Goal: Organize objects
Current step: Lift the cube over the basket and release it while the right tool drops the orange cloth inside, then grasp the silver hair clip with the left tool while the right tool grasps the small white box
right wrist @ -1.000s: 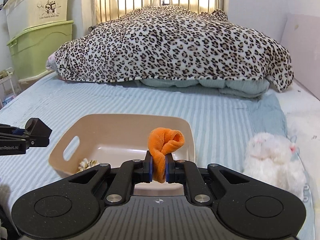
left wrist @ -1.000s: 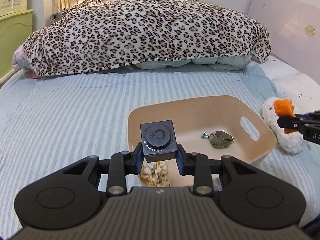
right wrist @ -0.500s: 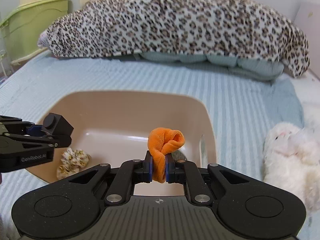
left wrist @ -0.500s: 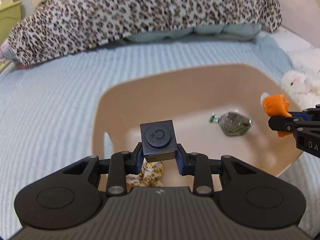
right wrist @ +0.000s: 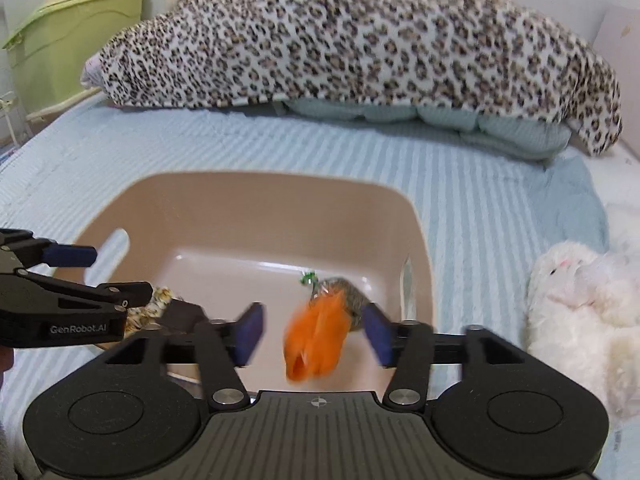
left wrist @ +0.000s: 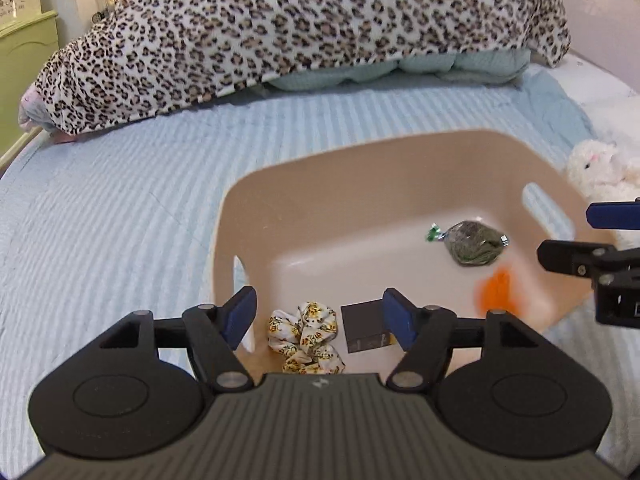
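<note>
Left wrist view: the left tool (left wrist: 318, 316) stands with jaws spread wide and empty over the near wall of the beige basket (left wrist: 400, 152) on the striped bed (left wrist: 120, 220). The black cube (left wrist: 366, 328) lies on the basket floor at 6 o'clock, just beside the floral scrunchie (left wrist: 306, 332); a wrapped green packet (left wrist: 474, 242) sits toward 3 o'clock, and a blurred orange plush piece (left wrist: 496, 290) lies at 4 o'clock. Right wrist view: the right tool (right wrist: 316, 334) is likewise spread and empty, the orange plush piece (right wrist: 316, 340) blurred between its fingers, apparently falling free. A white plush toy (right wrist: 580, 312) lies on the bed at 3 o'clock, outside the basket (right wrist: 260, 188). It looks soft and light; a pinch across its body should hold.
</note>
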### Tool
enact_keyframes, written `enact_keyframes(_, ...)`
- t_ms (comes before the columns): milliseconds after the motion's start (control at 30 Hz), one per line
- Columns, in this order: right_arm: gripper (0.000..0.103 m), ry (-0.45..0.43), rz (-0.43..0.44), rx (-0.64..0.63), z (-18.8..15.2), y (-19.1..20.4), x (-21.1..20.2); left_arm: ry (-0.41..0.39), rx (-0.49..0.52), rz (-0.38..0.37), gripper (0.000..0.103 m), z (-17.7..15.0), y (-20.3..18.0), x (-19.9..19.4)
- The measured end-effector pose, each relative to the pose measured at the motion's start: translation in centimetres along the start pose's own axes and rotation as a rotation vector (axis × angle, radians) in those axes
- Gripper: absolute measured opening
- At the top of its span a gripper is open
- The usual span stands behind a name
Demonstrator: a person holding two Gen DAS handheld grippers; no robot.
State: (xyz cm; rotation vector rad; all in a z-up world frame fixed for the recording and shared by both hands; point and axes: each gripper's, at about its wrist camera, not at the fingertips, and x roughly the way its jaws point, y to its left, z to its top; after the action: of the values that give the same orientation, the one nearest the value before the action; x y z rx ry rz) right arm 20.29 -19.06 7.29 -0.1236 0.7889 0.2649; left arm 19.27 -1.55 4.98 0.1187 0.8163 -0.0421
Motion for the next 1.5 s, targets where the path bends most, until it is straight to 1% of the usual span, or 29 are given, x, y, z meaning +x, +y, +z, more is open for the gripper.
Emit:
enact_keyframes(67, 0.077, -0.014, -0.007, 0.000, 0.2, 0.2, -1.1, -0.008, -0.009, -0.008, 0.073, -0.1, 0.2, -1.3)
enact_keyframes(167, 0.081, -0.027, -0.009, 0.015, -0.1, 0.3, -2.9, -0.025, -0.026, -0.002, 0.076, -0.6, 0.5, -3.2)
enact_keyframes(267, 0.091, -0.037, -0.011, 0.031, -0.6, 0.2, -4.7, -0.038, -0.034, -0.011, 0.079, -1.3, 0.8, -4.8)
enact_keyframes(367, 0.093, -0.038, -0.015, 0.034, -1.3, 0.2, -6.1, -0.037, -0.041, -0.035, 0.081, -2.3, 1.1, -6.0)
enact_keyframes(467, 0.095, -0.031, -0.026, 0.033, -2.4, 0.3, -7.1, -0.029, -0.033, -0.030, 0.081, -3.4, 1.2, -6.7)
enact_keyframes(567, 0.096, -0.009, -0.035, 0.035, -3.4, 0.2, -7.3, -0.012, -0.033, -0.029, 0.081, -4.6, 1.3, -6.9)
enact_keyframes(700, 0.096, 0.036, -0.035, 0.044, -5.0, 0.1, -6.7, 0.026, -0.035, -0.031, 0.081, -5.9, 1.4, -6.4)
enact_keyframes(867, 0.096, 0.107, -0.047, 0.037, -6.2, 0.2, -4.9, 0.084, -0.050, -0.018, 0.081, -7.5, 1.5, -4.8)
enact_keyframes(967, 0.096, 0.145, -0.042, 0.042, -6.9, 0.2, -3.7, 0.123, -0.073, -0.034, 0.081, -8.1, 1.6, -3.6)
enact_keyframes(1233, 0.095, 0.228, -0.055, 0.046, -8.3, -0.6, -0.4, 0.179, -0.050, -0.049, 0.081, -9.2, 0.8, -0.6)
enact_keyframes(1500, 0.089, 0.282, -0.051, 0.039, -8.7, -0.7, 2.7, 0.211, -0.079, -0.039, 0.081, -9.3, 0.5, 2.6)
